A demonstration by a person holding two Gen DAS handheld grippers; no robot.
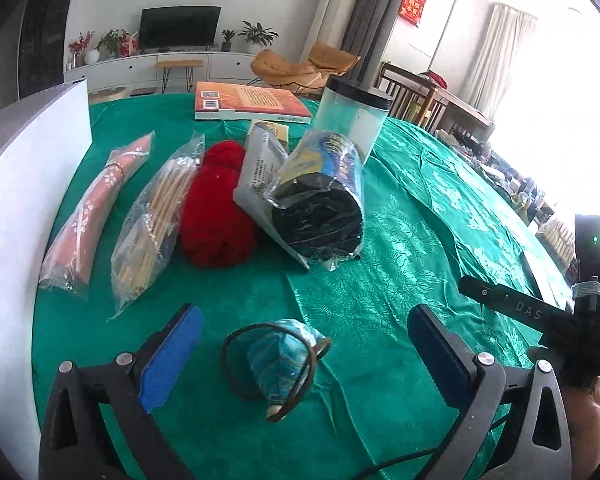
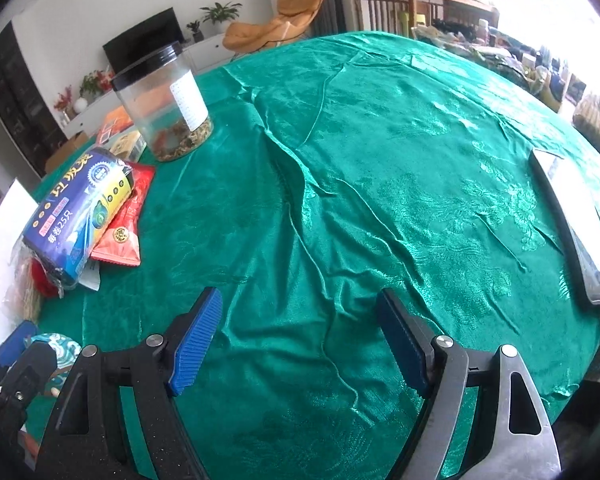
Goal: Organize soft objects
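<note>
Green brocade cloth covers the table (image 1: 400, 240), with a living room behind. Across the middle left of the left wrist view lie a pink wrapped roll (image 1: 92, 208), a bag of sticks (image 1: 156, 216), red yarn (image 1: 216, 208) and a black bag roll (image 1: 320, 208). At lower centre the left hand-held gripper (image 1: 304, 348) is spread wide around a small teal pouch (image 1: 282, 356), not touching it. The step looks like picking up the pouch; next, lower and pinch its body, clear of the cord. The right hand-held gripper (image 2: 300, 340) gapes over bare cloth.
</note>
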